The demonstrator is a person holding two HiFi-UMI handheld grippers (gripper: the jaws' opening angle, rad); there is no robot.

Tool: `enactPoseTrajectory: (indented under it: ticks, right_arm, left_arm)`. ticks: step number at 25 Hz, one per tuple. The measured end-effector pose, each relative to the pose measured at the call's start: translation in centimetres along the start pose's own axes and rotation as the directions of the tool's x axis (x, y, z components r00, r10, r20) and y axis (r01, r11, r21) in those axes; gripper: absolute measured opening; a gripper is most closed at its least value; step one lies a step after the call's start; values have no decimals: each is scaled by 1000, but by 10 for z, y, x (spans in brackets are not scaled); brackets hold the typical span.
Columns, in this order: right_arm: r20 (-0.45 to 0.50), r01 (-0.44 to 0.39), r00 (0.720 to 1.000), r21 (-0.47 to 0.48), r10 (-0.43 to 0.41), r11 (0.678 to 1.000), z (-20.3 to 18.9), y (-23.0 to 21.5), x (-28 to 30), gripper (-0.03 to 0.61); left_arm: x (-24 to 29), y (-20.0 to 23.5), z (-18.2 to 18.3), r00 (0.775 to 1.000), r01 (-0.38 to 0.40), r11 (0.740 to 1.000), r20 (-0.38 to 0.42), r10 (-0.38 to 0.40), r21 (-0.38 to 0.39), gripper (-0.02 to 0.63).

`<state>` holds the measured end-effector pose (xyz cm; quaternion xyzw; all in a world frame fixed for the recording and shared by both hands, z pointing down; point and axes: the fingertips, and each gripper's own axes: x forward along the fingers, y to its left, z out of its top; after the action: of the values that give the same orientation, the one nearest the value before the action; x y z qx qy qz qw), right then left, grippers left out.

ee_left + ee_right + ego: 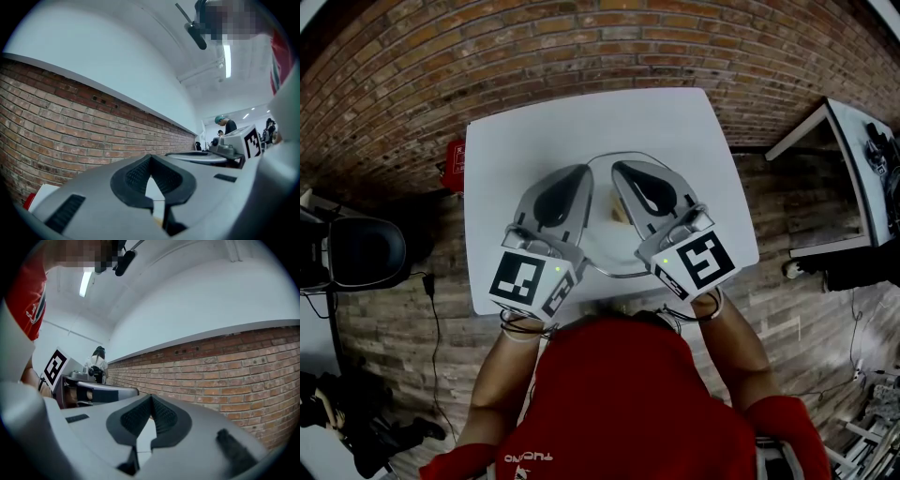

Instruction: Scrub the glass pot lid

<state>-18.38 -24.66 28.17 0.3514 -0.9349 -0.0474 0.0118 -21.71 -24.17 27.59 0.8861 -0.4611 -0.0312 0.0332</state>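
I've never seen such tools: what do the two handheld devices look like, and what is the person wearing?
Both the left gripper and right gripper are pale grey tapered shells with black ribbed pads. Each carries a black-and-white marker cube. The sleeves are red.

We count one white table (581, 117) with one glass pot lid (609, 246) on it. Over the table there are two grippers, the left gripper (581, 176) and the right gripper (623, 171). One red object (455, 161) sits just off the table's left edge. One second table (853, 141) stands well to its right.
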Motion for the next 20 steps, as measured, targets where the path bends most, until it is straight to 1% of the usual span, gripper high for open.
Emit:
enactPoseTrajectory:
  ticks: [20]
  right_arm:
    - [-15, 16, 1000, 2, -16, 1000, 0, -6, 3, 29]
  left_arm:
    - [4, 4, -1, 1000, -2, 1000, 6, 2, -18, 17]
